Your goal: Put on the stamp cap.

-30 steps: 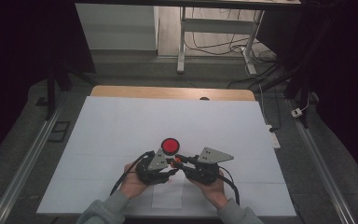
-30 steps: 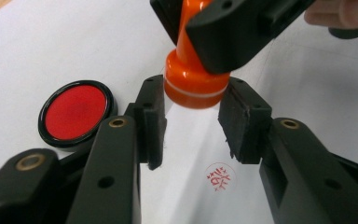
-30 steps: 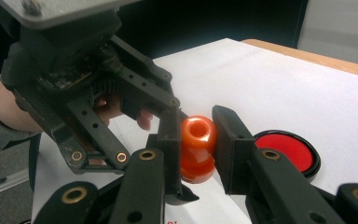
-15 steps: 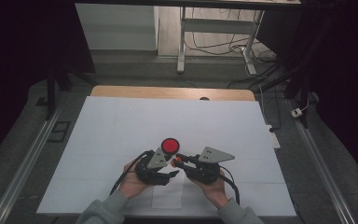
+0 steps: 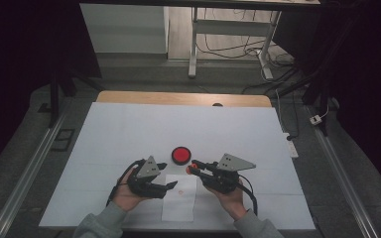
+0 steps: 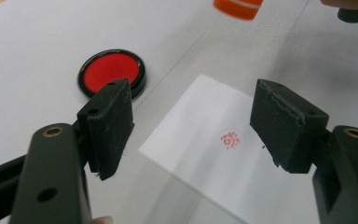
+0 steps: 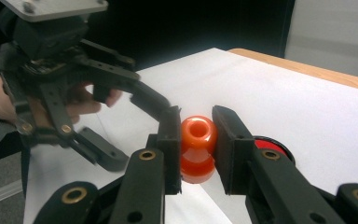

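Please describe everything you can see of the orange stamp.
The orange stamp is a small, glossy, plastic-looking piece with a rounded top that has a hollow in it, a narrower waist and a wider base. It stands upright, clamped between the right gripper's black jaws, above the white table, near the red ink pad.

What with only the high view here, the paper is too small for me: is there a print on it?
Observer: Yes, the left gripper view shows a round red print on the white paper.
Operator: Does the left claw hold anything?
Observer: No; its jaws have just been opening, with nothing between them.
Operator: And the orange stamp?
Observer: The right claw is shut on its rounded top.
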Demonstrator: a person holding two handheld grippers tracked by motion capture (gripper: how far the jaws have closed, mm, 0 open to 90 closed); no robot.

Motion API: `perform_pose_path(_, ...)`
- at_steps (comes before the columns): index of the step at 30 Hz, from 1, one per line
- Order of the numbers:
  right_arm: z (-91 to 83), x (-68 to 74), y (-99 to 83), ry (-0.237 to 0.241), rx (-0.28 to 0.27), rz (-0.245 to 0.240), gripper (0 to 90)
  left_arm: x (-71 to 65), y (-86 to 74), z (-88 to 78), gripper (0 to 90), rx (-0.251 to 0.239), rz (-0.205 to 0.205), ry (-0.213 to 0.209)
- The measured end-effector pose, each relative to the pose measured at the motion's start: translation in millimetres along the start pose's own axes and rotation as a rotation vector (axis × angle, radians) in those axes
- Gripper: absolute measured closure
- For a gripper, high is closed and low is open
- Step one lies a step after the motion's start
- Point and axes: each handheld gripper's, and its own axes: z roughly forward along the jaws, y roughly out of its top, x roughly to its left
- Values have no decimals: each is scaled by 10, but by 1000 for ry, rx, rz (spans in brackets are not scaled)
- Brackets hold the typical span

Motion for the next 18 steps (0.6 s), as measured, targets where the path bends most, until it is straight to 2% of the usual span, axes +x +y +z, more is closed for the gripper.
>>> perform_pose_path(9, -51, -61, 17, -30, 4, 2, 726, 134, -306, -352, 302, -8, -49, 70)
perform_pose_path(18, -70, -112, 14, -48, 17, 2, 726, 214, -546, -556, 303, -2, -90, 125)
